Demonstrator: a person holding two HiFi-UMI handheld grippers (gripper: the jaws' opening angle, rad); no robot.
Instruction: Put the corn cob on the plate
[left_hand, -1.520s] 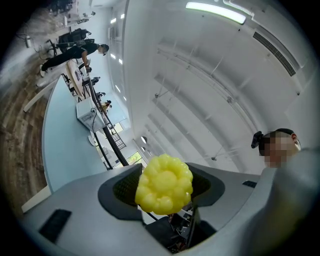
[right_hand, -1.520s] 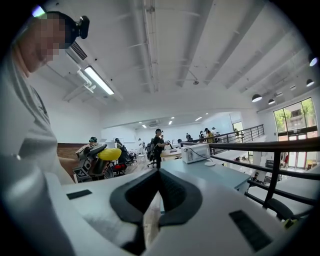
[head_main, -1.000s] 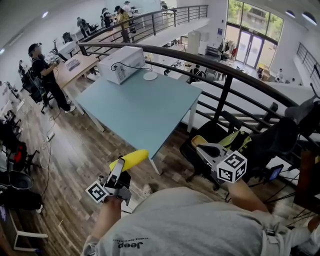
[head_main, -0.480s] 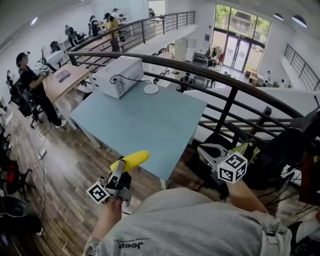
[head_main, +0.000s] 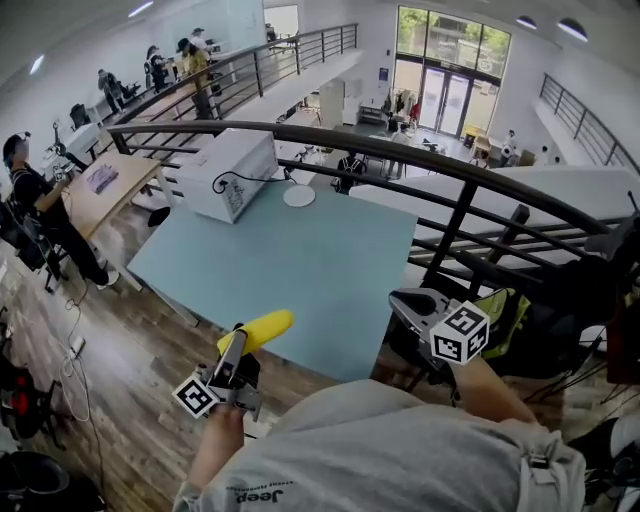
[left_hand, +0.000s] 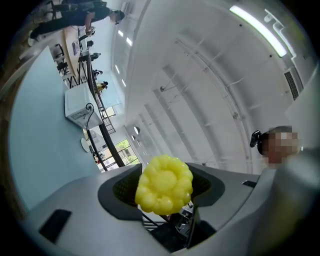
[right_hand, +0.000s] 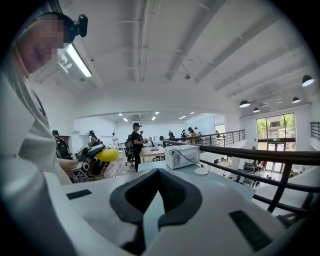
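Plate (head_main: 298, 196) right of box (head_main: 225, 175) — far on table (head_main: 300, 262)

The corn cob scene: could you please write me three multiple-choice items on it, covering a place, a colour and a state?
1. Where is the plate?
A. On the blue table, beside the white appliance
B. On the wooden floor
C. On top of the railing

2. What colour is the corn cob?
A. Green
B. Yellow
C. Red

3. What state are the left tongs in?
A. Open and empty
B. Shut on the plate
C. Shut on the corn cob

Answers:
1. A, since the head view shows the plate at the table's far end, next to the appliance.
2. B, since both the head view and the left gripper view show it as bright yellow.
3. C, since the left gripper view shows the cob's end clamped between the two pads.
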